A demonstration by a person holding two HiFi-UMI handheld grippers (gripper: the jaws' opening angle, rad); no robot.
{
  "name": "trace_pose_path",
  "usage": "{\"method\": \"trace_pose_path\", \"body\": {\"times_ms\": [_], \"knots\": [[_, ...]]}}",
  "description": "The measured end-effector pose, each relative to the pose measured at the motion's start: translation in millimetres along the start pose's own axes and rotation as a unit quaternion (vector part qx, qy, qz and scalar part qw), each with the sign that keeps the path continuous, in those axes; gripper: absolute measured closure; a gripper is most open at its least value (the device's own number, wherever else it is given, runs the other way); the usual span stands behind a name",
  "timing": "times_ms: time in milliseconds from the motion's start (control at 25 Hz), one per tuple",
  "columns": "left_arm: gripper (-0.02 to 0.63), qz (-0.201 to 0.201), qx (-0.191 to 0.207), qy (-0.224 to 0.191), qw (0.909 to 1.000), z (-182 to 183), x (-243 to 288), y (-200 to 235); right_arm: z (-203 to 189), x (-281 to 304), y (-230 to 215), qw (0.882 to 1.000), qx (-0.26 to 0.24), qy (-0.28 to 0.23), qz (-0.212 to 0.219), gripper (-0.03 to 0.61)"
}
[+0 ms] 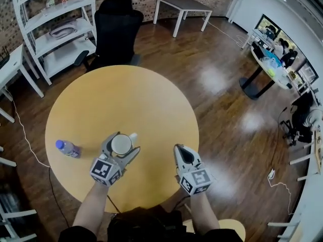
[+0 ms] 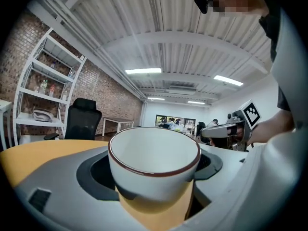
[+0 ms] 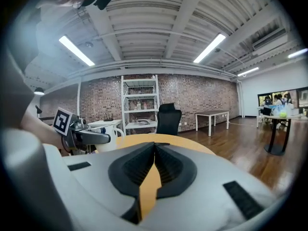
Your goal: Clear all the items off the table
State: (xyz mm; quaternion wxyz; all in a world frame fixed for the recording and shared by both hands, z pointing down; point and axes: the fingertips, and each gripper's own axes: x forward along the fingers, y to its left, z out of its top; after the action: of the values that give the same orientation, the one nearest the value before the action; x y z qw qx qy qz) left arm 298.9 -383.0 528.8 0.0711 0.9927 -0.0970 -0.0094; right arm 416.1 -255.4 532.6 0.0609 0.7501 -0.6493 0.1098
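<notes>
A white cup (image 1: 121, 144) with a dark red rim sits between the jaws of my left gripper (image 1: 126, 141), near the front of the round yellow table (image 1: 121, 97). In the left gripper view the cup (image 2: 154, 153) fills the space between the black pads, and the left gripper (image 2: 154, 171) is shut on it. A clear plastic bottle (image 1: 67, 148) with a purple cap lies on the table to the left. My right gripper (image 1: 178, 147) hovers over the table's front right part, shut and holding nothing. Its jaws (image 3: 154, 146) meet in its own view, which also shows the cup (image 3: 109, 134) at the left.
A black office chair (image 1: 117, 26) stands behind the table, with a white shelf unit (image 1: 55, 29) to its left. A white table (image 1: 182, 6) is at the far wall. A dark round table (image 1: 265, 69) stands at the right. A white cable (image 1: 25, 135) lies on the wooden floor.
</notes>
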Motion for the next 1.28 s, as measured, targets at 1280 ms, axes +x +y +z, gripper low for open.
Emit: {"method": "trace_pose_path", "body": {"times_ms": [1280], "knots": [[0.201, 0.063, -0.026, 0.099, 0.9927, -155, 48, 45, -147, 43, -38, 0.989, 0.07, 0.128, 0.031, 0.572]]}}
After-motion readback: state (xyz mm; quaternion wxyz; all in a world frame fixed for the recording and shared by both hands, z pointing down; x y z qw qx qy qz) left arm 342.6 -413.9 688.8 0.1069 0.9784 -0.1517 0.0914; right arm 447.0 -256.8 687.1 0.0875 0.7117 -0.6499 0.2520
